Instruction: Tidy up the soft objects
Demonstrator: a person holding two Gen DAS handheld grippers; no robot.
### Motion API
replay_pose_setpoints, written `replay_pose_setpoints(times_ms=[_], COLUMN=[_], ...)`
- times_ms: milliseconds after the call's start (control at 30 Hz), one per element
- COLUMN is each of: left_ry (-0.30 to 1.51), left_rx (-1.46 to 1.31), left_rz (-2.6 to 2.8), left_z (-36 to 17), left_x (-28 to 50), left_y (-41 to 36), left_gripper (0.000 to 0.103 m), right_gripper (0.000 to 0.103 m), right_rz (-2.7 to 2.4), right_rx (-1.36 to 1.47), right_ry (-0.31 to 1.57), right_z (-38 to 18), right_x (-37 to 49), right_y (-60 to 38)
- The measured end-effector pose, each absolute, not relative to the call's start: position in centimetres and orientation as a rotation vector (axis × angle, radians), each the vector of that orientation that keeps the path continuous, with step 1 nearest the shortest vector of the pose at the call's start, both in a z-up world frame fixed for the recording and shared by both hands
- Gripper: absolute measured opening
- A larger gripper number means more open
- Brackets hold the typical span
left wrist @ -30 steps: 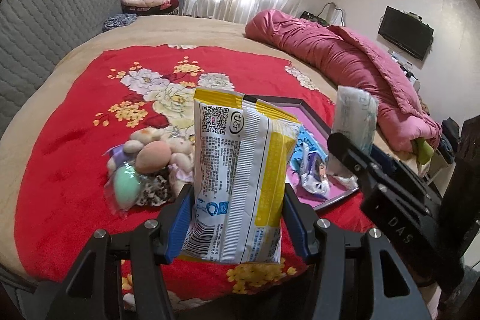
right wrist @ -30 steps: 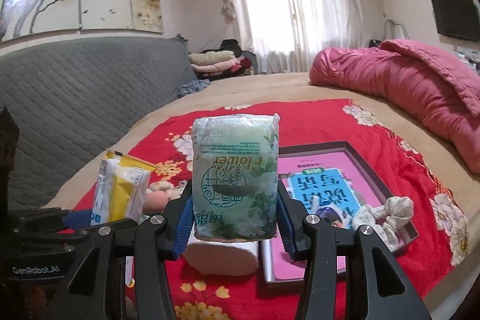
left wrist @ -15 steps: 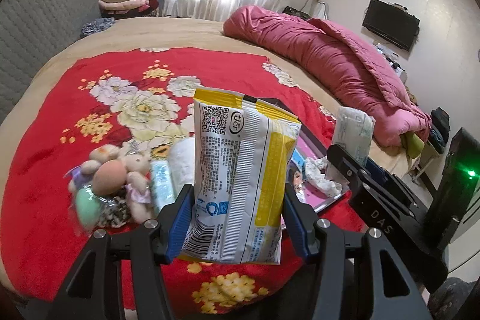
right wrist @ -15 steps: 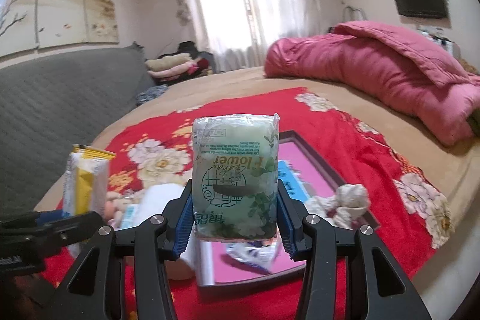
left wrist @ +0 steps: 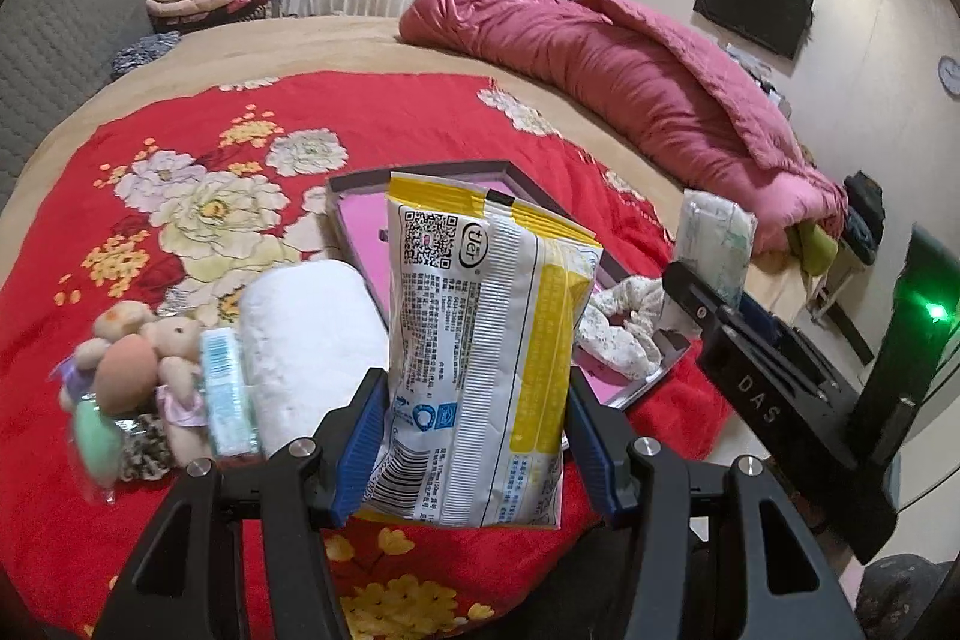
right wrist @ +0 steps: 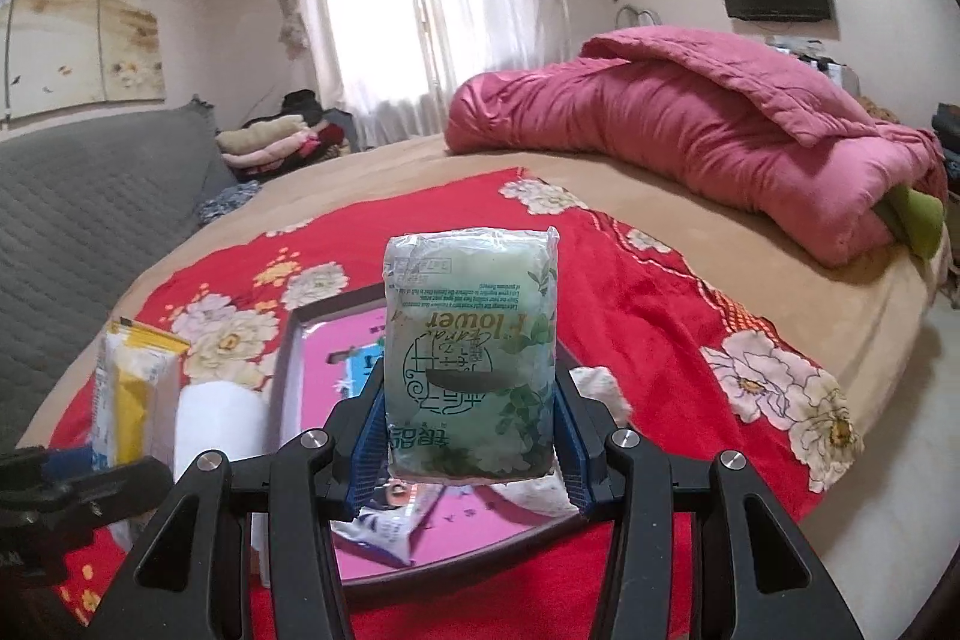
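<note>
A crinkled white-and-yellow foil packet (left wrist: 486,358), printed with a QR code and a barcode, is clamped upright between the blue ribbed pads of the left gripper (left wrist: 474,442). A soft, glossy plastic tissue pack (right wrist: 471,358) with green floral print is squeezed between the pads of the right gripper (right wrist: 471,451), its lettering seen upside down. Both packs are held above a shallow rectangular tray (left wrist: 420,172) with a dark rim and a pink printed base, which lies on a red flowered blanket (left wrist: 372,112). A frilly pale scrunchie (left wrist: 618,334) is seen in the tray's right corner. Left of the tray, a rolled white towel (left wrist: 306,340), a slim pale-blue pack (left wrist: 225,400) and a blurred cluster of small plush toys (left wrist: 138,388) lie together. Much of the tray's base is hidden behind the held packs, and the small wrapper (right wrist: 384,529) below the right gripper is only partly visible.
</note>
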State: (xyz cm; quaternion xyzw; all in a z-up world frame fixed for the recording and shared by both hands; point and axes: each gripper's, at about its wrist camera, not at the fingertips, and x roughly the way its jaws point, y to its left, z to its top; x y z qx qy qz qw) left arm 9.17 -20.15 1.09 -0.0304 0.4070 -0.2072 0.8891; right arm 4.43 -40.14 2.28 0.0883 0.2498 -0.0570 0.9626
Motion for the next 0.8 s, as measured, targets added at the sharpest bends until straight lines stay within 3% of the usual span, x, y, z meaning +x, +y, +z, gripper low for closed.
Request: replay_pose_setpoints(times_ms=[800], left_ry=[0.964], left_rx=[-0.007], left_rz=[-0.486], left_z=[-3.9], left_x=[14.1], left_y=[-26.1], left_gripper=[0.057], right_gripper=[0.05], right_rz=[-0.159], right_rx=[0.124], right_ry=[0.596], right_z=[-0.1], right_x=[6.9], right_y=[-41.5])
